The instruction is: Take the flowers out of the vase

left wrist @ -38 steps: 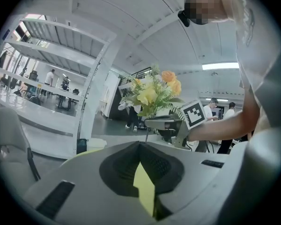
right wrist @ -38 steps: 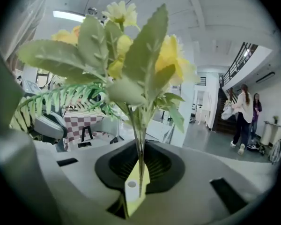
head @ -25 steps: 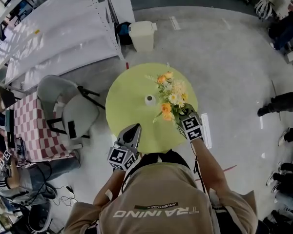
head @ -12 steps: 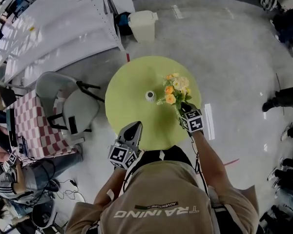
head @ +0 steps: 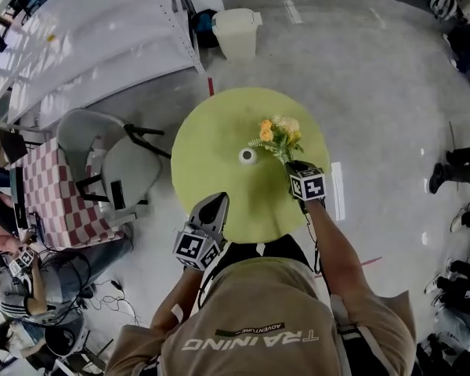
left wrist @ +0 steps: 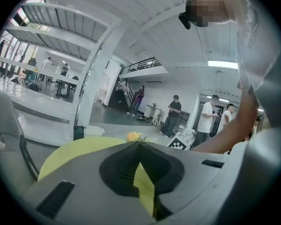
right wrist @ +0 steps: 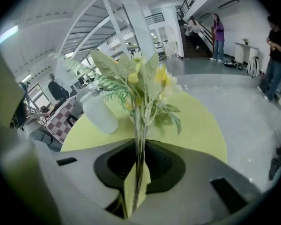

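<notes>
flowers (right wrist: pixel 140 86): stems pinched in right gripper (right wrist: pixel 136 182), jaws just eased slightly wider, still holding. bunch lowered toward table (head: pixel 211 131); vase (right wrist: pixel 99 112) ahead-left, empty. judged: removal done, set-down next. left gripper (left wrist: pixel 139 144) closed, empty.

The right hand-held gripper (right wrist: pixel 138 149) hides the lower flower stems (right wrist: pixel 138 121).

Head view looks steeply down; claw views seemingly skim the shared table (head: pixel 211 159).
</notes>
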{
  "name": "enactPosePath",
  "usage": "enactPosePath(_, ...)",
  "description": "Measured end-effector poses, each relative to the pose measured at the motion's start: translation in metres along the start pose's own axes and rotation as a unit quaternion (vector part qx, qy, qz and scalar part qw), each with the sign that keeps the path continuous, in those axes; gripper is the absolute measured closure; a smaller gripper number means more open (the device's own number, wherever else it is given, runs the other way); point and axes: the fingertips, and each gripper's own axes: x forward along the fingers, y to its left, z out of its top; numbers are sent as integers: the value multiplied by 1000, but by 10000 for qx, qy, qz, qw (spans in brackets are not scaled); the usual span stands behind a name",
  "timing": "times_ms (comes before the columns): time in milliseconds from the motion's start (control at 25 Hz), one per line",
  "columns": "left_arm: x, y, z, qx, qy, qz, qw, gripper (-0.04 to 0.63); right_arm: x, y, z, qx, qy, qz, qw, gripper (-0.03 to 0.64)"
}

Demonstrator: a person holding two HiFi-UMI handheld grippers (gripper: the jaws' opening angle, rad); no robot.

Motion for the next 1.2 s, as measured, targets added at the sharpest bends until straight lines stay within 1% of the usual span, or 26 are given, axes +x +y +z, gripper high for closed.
enactPosePath(120, 2, 6, 0, -45, -7, 54, 10000, 585, 5, -8, -2, -56, 109, -240, 9996, 539)
enactPosePath(200, 4, 9, -1, -34, -3, 67, 10000, 585, 6, -10, 1, -30, 71, -304, 9995, 529)
enactPosePath(240, 4, 11, -1, -19, -4, 70, 10000, 584, 6, -9, 3, -19, 35, -297, 9996, 493)
enactPosePath(280, 4, 11, -2, -18, -8, 72, 10000, 584, 6, -7, 4, -24, -1, -262, 9997, 435)
enactPosePath(360, 3, 9, -3, -32, -19, 65, 10000, 585, 3, -1, 8, -80, -64, -188, 9998, 431)
enactPosePath(480, 0, 3, -5, -40, -21, 28, 10000, 584, -7, 3, 14, -213, -195, -268, 9992, 431)
enactPosePath(560, -2, -2, -2, 12, -71, 3, 10000, 584, -17, 5, 21, -265, -326, -335, 9986, 451)
enactPosePath(600, -3, -3, -1, 46, -98, -8, 9999, 584, -24, 7, 24, -299, -411, -348, 9981, 481)
enactPosePath(680, -7, -6, 1, 71, -133, -19, 9999, 584, -38, 15, 31, -401, -615, -333, 9967, 586)
enactPosePath(720, -10, -8, 1, 73, -145, -22, 9999, 584, -46, 21, 34, -450, -719, -284, 9960, 615)
enactPosePath(880, -19, -14, 6, 86, -232, -8, 9997, 584, -83, 54, 51, -548, -1258, 238, 9902, 617)
enactPosePath(1040, -26, -18, 18, 158, -419, 30, 9990, 585, -130, 96, 78, -948, -1891, 799, 9741, 617)
enactPosePath(1200, -33, -22, 30, 231, -602, 82, 9979, 584, -170, 125, 95, -1335, -2274, 968, 9597, 618)
